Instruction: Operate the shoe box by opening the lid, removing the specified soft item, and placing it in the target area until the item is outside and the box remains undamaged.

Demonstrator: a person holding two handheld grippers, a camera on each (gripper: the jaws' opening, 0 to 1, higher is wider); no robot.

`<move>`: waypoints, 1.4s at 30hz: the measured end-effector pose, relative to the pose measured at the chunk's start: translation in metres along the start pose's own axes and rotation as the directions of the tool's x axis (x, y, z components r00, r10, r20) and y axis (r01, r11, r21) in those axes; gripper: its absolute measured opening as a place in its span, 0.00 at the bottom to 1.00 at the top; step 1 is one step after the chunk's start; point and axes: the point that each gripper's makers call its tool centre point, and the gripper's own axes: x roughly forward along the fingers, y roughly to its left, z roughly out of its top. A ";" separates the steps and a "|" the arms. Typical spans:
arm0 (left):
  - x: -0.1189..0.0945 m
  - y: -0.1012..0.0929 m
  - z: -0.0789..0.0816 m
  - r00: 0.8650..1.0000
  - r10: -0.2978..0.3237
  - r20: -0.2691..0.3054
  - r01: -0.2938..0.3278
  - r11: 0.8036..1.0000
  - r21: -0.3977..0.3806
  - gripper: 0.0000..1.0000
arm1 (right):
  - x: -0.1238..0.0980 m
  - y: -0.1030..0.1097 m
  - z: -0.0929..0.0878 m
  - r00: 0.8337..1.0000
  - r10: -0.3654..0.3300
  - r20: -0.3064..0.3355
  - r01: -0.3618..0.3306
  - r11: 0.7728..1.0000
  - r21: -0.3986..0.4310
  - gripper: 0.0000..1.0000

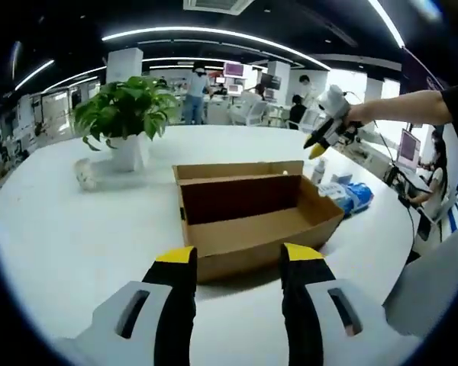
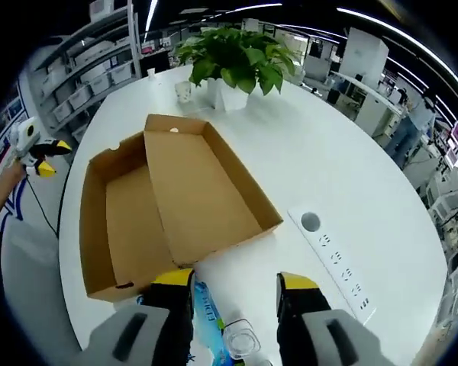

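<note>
Shoe box (image 1: pixel 252 217) lying open on the white counter (image 1: pixel 76 229), its lid (image 2: pixel 202 194) folded back flat beside the tray; in the right gripper view the tray is showing bare cardboard and no item inside. A soft blue-and-white packet (image 2: pixel 206 313), probably the soft item, is lying on the counter just beside the box, and in the right gripper view it is sitting low between the jaws with a small clear piece beside it. The right tongs (image 2: pixel 237 286) are standing apart above this packet, gripping nothing; the left tongs (image 1: pixel 240 259) are likewise standing apart, facing the box's near wall without touching it. The packet is looking light, limp and slightly slick, so it is best pinched across its middle; the box is looking light and stiff but easily creased, so its thin walls are calling for gentle contact. Standing around are a potted plant (image 1: pixel 126 114), a small cup (image 1: pixel 85 174) and a white power strip (image 2: pixel 332 255), all apart from the box; the box itself is crowding the packet on one side
</note>
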 end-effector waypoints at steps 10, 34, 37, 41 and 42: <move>0.015 0.026 -0.007 0.995 0.093 -0.027 -0.094 0.995 -0.043 0.17 | 0.011 0.002 0.010 0.999 -0.029 0.037 0.026 0.997 0.076 0.32; 0.060 0.052 -0.032 0.964 0.235 -0.120 -0.252 0.957 -0.146 0.07 | 0.033 0.004 0.019 0.993 -0.074 0.096 0.050 0.971 0.235 0.28; 0.060 0.051 -0.032 0.961 0.255 -0.109 -0.269 0.951 -0.151 0.04 | 0.037 0.000 0.020 0.990 -0.096 0.100 0.067 0.963 0.261 0.28; 0.061 0.053 -0.032 0.952 0.289 -0.104 -0.301 0.945 -0.130 0.04 | 0.042 -0.008 0.021 0.987 -0.124 0.103 0.086 0.945 0.316 0.25; 0.061 0.054 -0.032 0.950 0.295 -0.104 -0.307 0.943 -0.128 0.03 | 0.044 -0.009 0.020 0.987 -0.126 0.102 0.088 0.944 0.319 0.25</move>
